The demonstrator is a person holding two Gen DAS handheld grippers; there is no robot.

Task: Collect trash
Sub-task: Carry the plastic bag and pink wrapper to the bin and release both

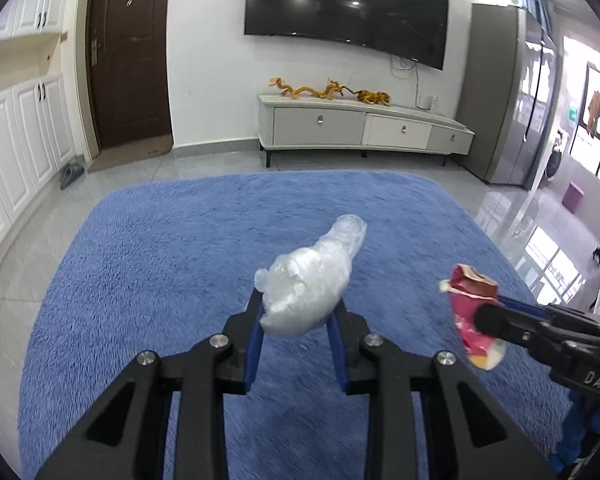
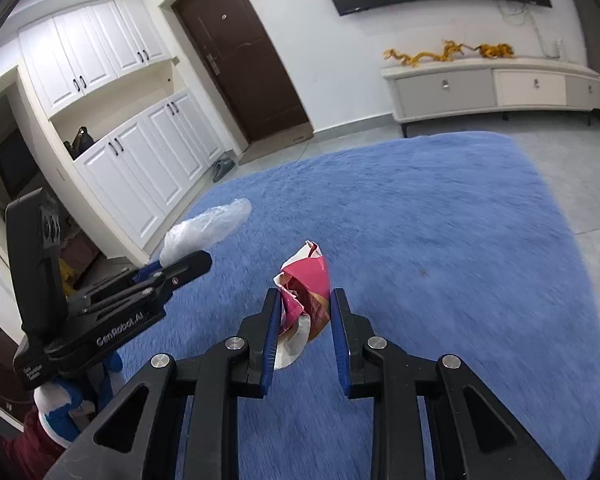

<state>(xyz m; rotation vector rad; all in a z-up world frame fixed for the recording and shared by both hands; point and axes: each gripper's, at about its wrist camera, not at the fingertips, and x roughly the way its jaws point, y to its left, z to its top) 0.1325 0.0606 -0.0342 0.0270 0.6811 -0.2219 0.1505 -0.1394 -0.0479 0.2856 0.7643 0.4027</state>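
Note:
My left gripper (image 1: 298, 306) is shut on a crumpled clear plastic bag (image 1: 314, 280) and holds it above the blue rug (image 1: 160, 260). My right gripper (image 2: 305, 300) is shut on a crumpled red snack wrapper (image 2: 306, 292), also above the rug. The right gripper with the wrapper (image 1: 474, 308) shows at the right of the left wrist view. The left gripper with the plastic bag (image 2: 204, 232) shows at the left of the right wrist view. The two grippers are side by side and apart.
A shaggy blue rug (image 2: 440, 240) covers the floor below. Beyond it stand a low TV cabinet (image 1: 364, 126), a wall TV (image 1: 348, 4), a brown door (image 1: 128, 52) and white cupboards (image 2: 140, 160). A grey fridge (image 1: 508, 92) stands at the right.

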